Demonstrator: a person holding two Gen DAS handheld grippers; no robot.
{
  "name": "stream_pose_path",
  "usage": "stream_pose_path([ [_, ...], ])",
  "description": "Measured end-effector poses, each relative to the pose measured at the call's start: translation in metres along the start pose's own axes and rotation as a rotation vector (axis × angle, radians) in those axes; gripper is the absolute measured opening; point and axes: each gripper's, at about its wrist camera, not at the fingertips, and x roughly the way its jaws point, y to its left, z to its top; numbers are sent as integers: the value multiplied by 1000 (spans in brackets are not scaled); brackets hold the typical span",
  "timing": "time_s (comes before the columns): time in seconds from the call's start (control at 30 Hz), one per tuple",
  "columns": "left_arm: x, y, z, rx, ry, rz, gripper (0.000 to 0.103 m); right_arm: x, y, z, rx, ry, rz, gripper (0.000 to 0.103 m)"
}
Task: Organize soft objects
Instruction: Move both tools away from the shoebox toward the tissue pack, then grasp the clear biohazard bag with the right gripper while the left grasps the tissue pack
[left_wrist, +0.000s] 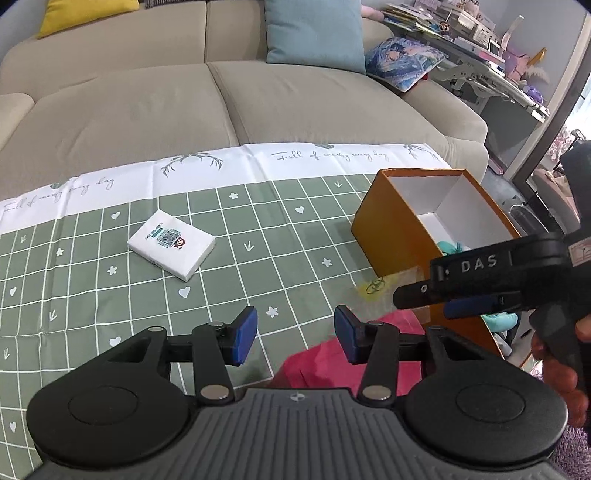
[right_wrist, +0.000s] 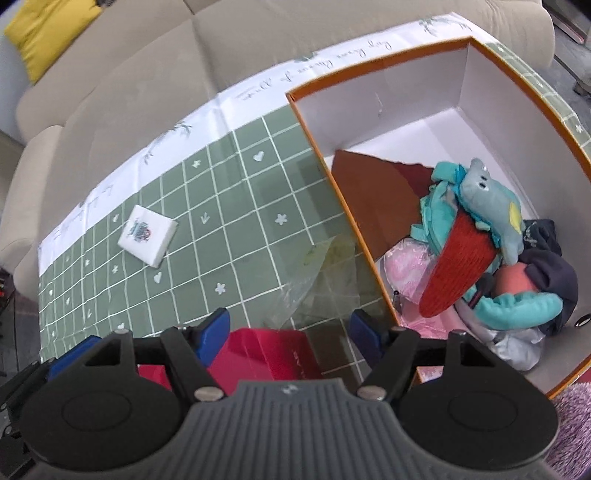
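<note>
An orange box (left_wrist: 391, 225) (right_wrist: 321, 147) with a white inside stands on the green checked tablecloth (left_wrist: 258, 236) at the right. It holds a teal and grey plush toy (right_wrist: 487, 195), a red ribbed piece (right_wrist: 458, 266), pink cloth (right_wrist: 402, 269) and dark cloth (right_wrist: 554, 266). A red packet (left_wrist: 325, 354) (right_wrist: 266, 350) lies near the front edge. My left gripper (left_wrist: 295, 336) is open and empty just above it. My right gripper (right_wrist: 290, 332) is open and empty beside the box; it also shows in the left wrist view (left_wrist: 469, 295).
A white tissue pack (left_wrist: 171, 249) (right_wrist: 147, 236) lies on the cloth at the left. A clear plastic bag (right_wrist: 325, 280) lies by the box. A beige sofa (left_wrist: 221, 99) with yellow, teal and printed cushions stands behind. A cluttered desk (left_wrist: 480, 62) is at the far right.
</note>
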Motion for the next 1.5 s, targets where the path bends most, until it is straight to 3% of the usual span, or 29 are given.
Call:
stream_pose_path([
  [0.27,19,12,5,-15,29,-15,55,26,2,9,16,23,-44,71],
  [0.53,33,24,7,-38,47,-22,55,35,17,18,-52,-21,-85,66],
  [0.67,35,33,6,-53,47,-16,55,43,22,20,-98,-25,-107,48],
  [0.73,36,37,6,-64,46,-14,55,45,23,21,-121,-35,-124,29],
  [0.77,35,38,6,-69,45,-14,55,46,22,22,-126,-26,-110,7],
  [0.8,35,40,6,-72,43,-13,55,49,21,23,-123,-14,-105,0],
  [1.03,34,47,4,-80,37,-11,55,42,32,21,-218,-56,-77,0],
  [1.3,36,71,10,-59,10,-13,55,39,74,38,-336,-69,90,0],
  [1.5,53,112,25,-111,-4,33,67,56,114,58,-434,-52,211,0],
])
